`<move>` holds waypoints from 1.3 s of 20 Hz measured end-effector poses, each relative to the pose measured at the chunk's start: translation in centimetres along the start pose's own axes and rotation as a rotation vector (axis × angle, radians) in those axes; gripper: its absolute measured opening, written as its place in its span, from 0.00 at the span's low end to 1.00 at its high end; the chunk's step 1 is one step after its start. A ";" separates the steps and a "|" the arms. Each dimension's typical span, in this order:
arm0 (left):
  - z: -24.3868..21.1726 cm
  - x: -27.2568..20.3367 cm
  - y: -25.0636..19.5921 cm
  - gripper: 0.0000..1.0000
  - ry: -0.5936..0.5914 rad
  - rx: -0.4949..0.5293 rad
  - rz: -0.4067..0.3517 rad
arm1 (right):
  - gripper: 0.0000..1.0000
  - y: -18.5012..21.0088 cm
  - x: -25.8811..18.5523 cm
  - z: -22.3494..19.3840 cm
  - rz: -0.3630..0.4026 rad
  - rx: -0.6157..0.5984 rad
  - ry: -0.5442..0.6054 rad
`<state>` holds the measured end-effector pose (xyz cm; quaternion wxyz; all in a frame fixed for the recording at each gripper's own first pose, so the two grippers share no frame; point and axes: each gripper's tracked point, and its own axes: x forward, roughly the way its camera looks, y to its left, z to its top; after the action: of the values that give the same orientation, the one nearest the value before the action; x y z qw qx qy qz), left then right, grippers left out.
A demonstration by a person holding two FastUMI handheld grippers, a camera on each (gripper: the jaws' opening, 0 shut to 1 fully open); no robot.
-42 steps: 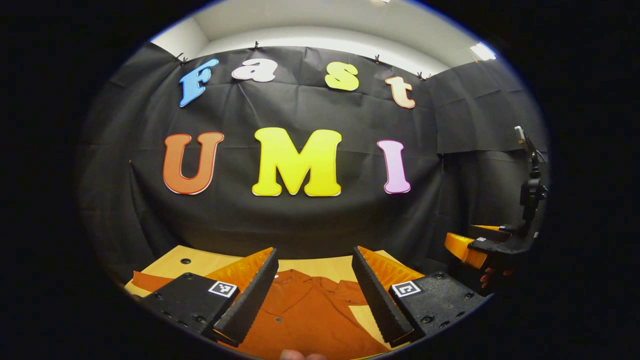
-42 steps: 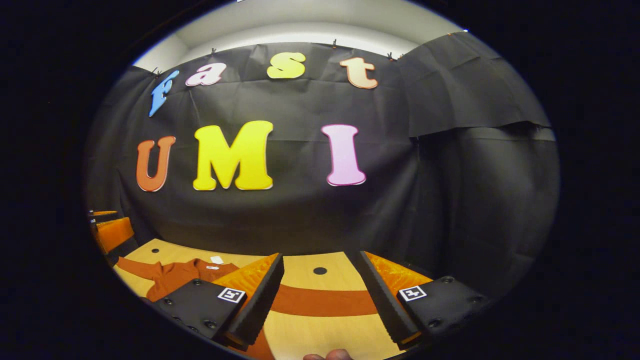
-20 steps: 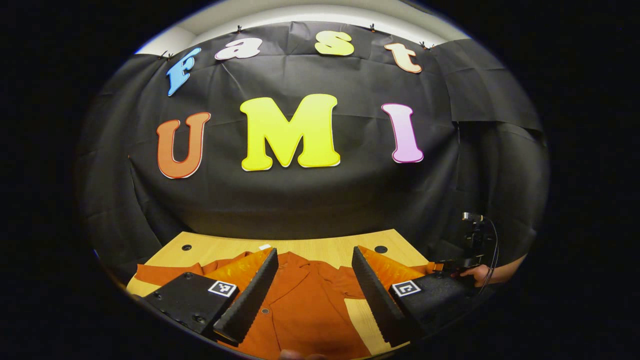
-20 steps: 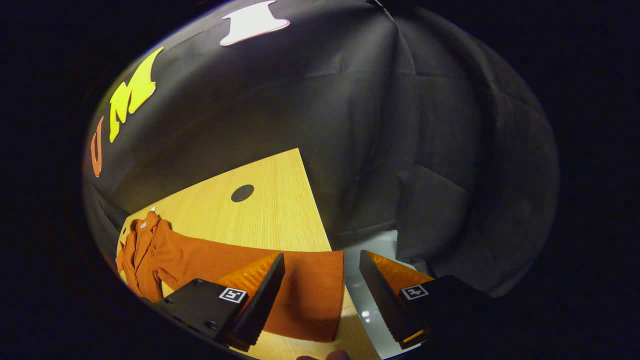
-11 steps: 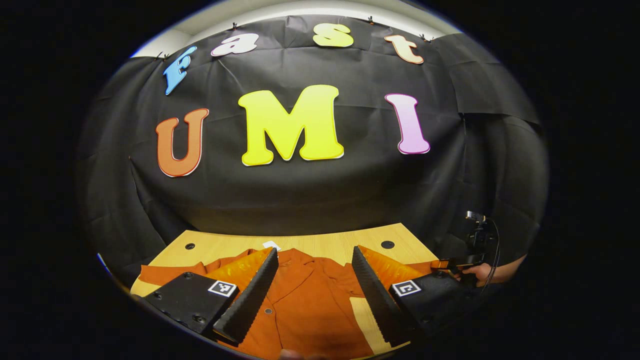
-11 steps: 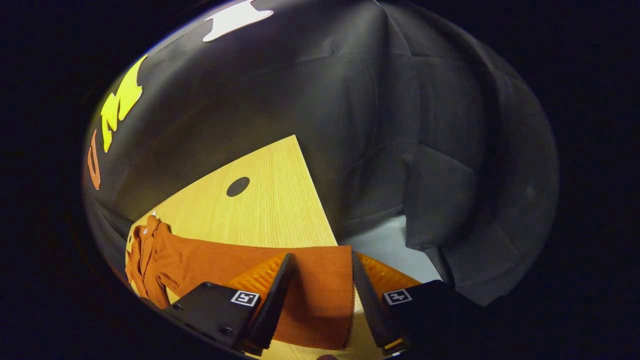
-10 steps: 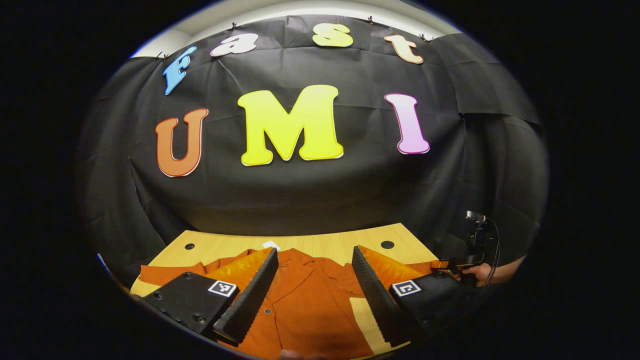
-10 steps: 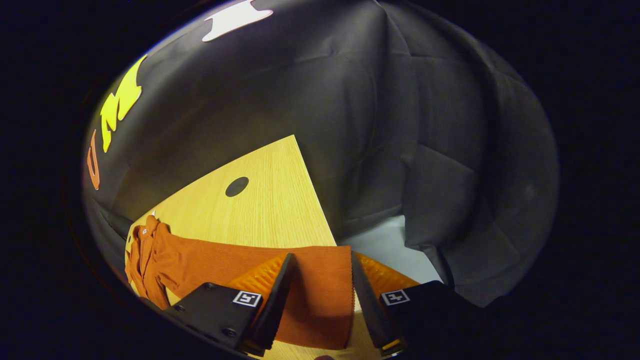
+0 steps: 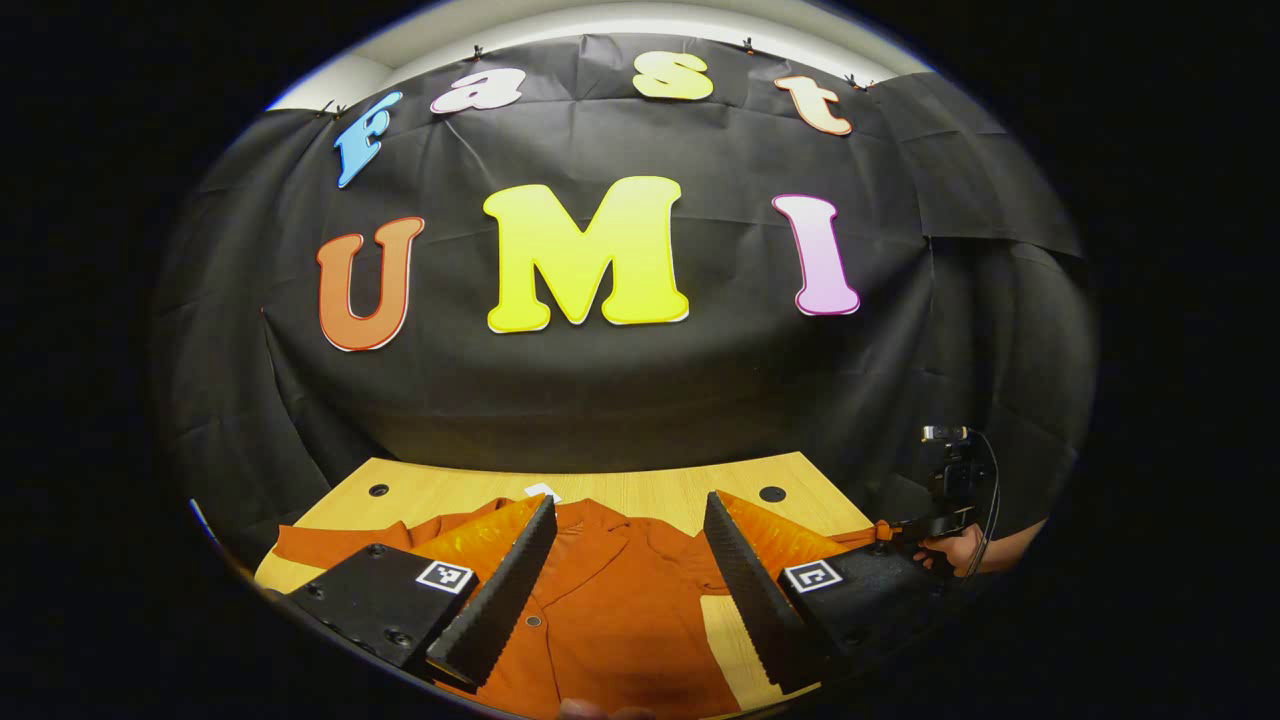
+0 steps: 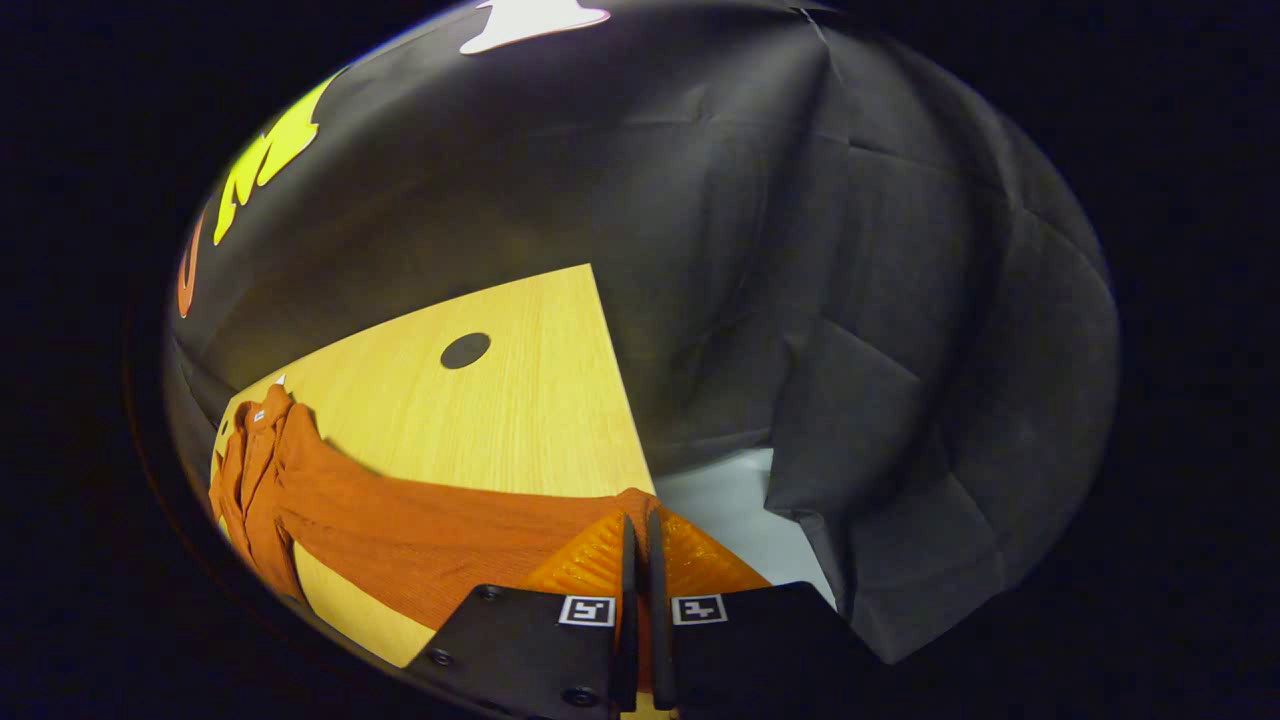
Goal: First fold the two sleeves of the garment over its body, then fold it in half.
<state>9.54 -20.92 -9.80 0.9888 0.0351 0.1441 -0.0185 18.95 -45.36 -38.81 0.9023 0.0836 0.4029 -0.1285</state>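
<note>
First sleeve fold: right tool (image 10: 636,535) clenched on sleeve cuff (image 10: 630,500) at the table (image 10: 520,400) edge, ready to carry it over the garment (image 9: 600,610); left tool (image 9: 628,570) released.

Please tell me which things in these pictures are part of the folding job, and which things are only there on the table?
Part of the job:
- orange shirt, spread on the table
- its sleeve, pinched at the cuff by the right gripper
- left gripper, open above the shirt body

Only there:
- wooden table
- small white tag beside the collar
</note>
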 end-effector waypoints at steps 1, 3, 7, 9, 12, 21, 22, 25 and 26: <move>0.0 -0.3 0.5 0.96 -0.001 -0.006 0.001 | 0.06 0.3 -0.4 0.1 0.005 0.003 0.003; -0.1 -1.0 2.0 0.96 -0.010 -0.012 0.012 | 0.06 1.0 -1.6 1.9 0.009 0.032 -0.025; 0.0 -2.2 6.2 0.96 -0.037 -0.016 0.046 | 0.06 5.8 -6.1 5.8 0.025 -0.003 -0.126; 0.0 -2.9 8.6 0.96 -0.050 -0.024 0.057 | 0.06 9.4 -8.9 7.8 0.048 -0.019 -0.164; -0.4 -4.1 12.0 0.96 -0.064 -0.050 0.057 | 0.06 15.4 -13.3 10.2 0.073 -0.026 -0.206; -2.0 -6.9 25.1 0.97 -0.094 -0.141 0.110 | 0.06 35.6 -21.2 13.2 0.142 -0.096 -0.260; -2.0 -7.2 26.6 0.97 -0.102 -0.147 0.124 | 0.06 37.8 -21.4 13.3 0.150 -0.115 -0.266; -1.9 -7.6 30.4 0.97 -0.120 -0.184 0.153 | 0.06 44.6 -21.0 12.2 0.181 -0.171 -0.257; -2.0 -7.6 31.2 0.97 -0.123 -0.190 0.158 | 0.06 46.5 -20.7 11.5 0.192 -0.183 -0.247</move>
<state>3.12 10.54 -7.51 0.9929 -0.0488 0.0812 0.0713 27.69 -0.52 -13.49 0.9570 0.0228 0.2890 -0.0140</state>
